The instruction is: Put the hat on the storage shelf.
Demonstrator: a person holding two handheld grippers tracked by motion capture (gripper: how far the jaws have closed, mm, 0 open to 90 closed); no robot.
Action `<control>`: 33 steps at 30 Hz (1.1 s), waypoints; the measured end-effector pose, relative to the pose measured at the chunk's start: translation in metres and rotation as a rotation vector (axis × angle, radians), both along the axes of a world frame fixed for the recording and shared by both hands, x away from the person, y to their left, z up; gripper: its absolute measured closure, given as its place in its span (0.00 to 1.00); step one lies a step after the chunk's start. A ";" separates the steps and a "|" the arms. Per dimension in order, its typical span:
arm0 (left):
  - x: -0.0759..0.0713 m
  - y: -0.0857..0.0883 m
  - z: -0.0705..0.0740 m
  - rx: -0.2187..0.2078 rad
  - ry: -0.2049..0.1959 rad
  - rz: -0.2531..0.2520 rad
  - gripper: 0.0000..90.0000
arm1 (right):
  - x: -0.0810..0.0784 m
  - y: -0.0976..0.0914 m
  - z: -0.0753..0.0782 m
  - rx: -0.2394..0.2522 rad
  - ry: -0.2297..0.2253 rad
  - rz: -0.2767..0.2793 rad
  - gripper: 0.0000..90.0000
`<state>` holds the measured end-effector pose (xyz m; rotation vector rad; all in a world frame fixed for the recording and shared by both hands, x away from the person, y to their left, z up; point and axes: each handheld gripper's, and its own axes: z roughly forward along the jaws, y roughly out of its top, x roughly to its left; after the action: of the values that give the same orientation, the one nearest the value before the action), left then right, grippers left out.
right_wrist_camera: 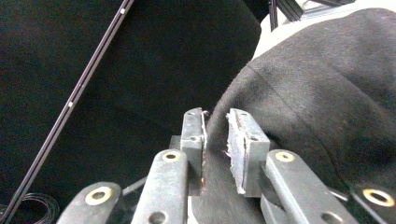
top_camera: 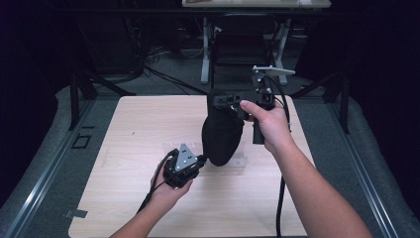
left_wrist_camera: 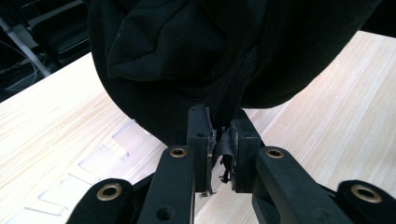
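Left gripper: our jaws are clamped on a narrow black strap or seam at the bottom edge of the soft black fabric bag; frayed threads poke out between the pads, so the bite is thin. Right gripper: its jaws stand close together with a fold of the bag's dark woven cloth between them. We judge it pinched, though the gap leaves some doubt about how firm the hold is.

In the high view the bag hangs in the air above the pale wooden table, near the table's centre. The right gripper holds its top at about 12 o'clock of the bag, and the left gripper holds its lower tip at about 7 o'clock. The right hand is raised; the left hand sits low, close to the tabletop. Clear flat plastic pieces lie on the wood under the bag.

Step in hand, as we read it: stretching or turning the bag between two grips.

Notes for doing it well:
- Keep tension along the 12-to-7 line even, since the left bite on the strap looks shallow and a jerk could pull it free.
- Move both hands together, slowly.
- Keep the bag lifted off the plastic pieces so it does not drag them.
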<state>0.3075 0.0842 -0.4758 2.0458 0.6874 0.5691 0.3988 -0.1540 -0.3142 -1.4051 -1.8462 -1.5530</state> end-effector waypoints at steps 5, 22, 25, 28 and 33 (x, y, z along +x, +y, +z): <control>-0.002 0.000 0.000 0.030 -0.030 0.004 0.93 | -0.004 -0.005 0.005 0.001 -0.018 -0.001 0.84; -0.004 0.015 -0.009 0.051 -0.042 0.018 0.95 | -0.005 -0.024 0.006 -0.017 -0.039 -0.049 0.81; -0.004 0.020 -0.012 0.037 -0.035 0.025 0.95 | -0.006 -0.026 0.006 -0.030 -0.042 -0.054 0.80; -0.002 0.024 -0.015 0.023 -0.019 0.034 0.94 | -0.007 -0.028 0.005 -0.035 -0.048 -0.064 0.79; 0.002 0.031 -0.025 0.018 0.027 0.070 0.94 | -0.009 -0.032 0.003 -0.074 -0.055 -0.072 0.79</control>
<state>0.3092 0.1156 -0.5007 2.0557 0.7750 0.5909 0.3897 -0.1865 -0.3113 -1.4908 -1.9237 -1.5867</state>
